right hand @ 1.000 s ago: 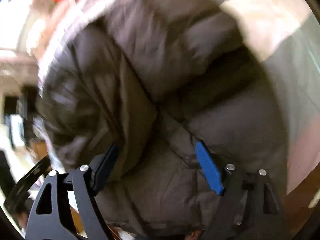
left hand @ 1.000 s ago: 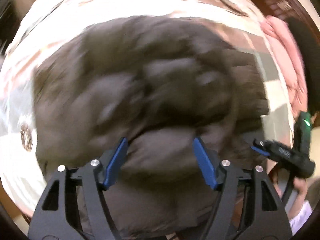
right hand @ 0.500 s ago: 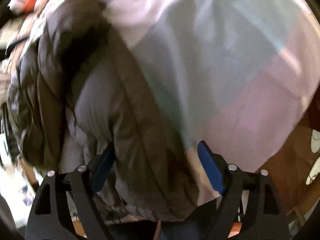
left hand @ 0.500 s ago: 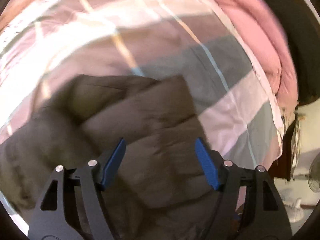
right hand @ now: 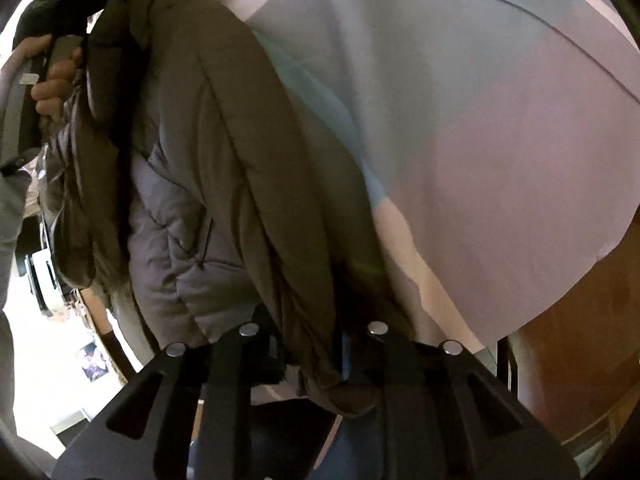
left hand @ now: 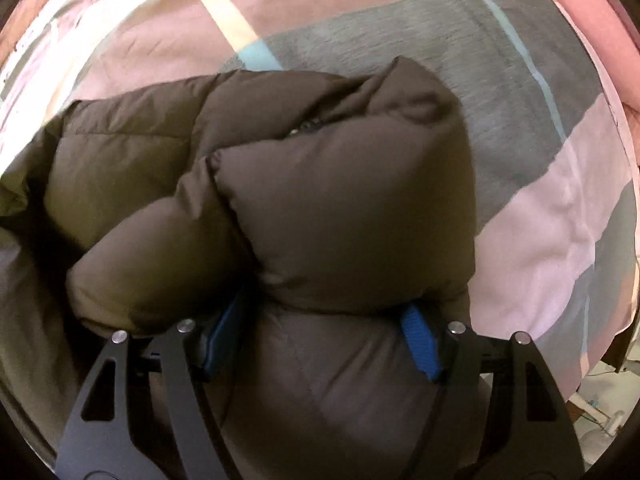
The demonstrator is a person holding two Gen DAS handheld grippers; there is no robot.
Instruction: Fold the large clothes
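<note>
A dark brown puffer jacket (left hand: 304, 200) lies bunched on a bed with a pink, grey and white patchwork sheet (left hand: 540, 120). My left gripper (left hand: 320, 344) has its blue-padded jaws wide apart around a thick padded fold of the jacket, which bulges over the fingertips. In the right wrist view the jacket (right hand: 240, 160) hangs in folds at the bed's edge. My right gripper (right hand: 312, 356) is shut on a bunched edge of it. The other gripper and the hand holding it (right hand: 52, 76) show at the upper left.
The bed sheet (right hand: 480, 120) fills the right of the right wrist view, with a brown wooden floor (right hand: 580, 340) beyond its edge. A pink duvet (left hand: 600, 12) lies along the far right of the bed. Floor clutter shows at the lower left.
Both grippers have moved toward the bed's edge and more sheet shows. The right jaws have closed from wide apart onto the jacket's edge. The left jaws stay apart, now sunk into a padded fold.
</note>
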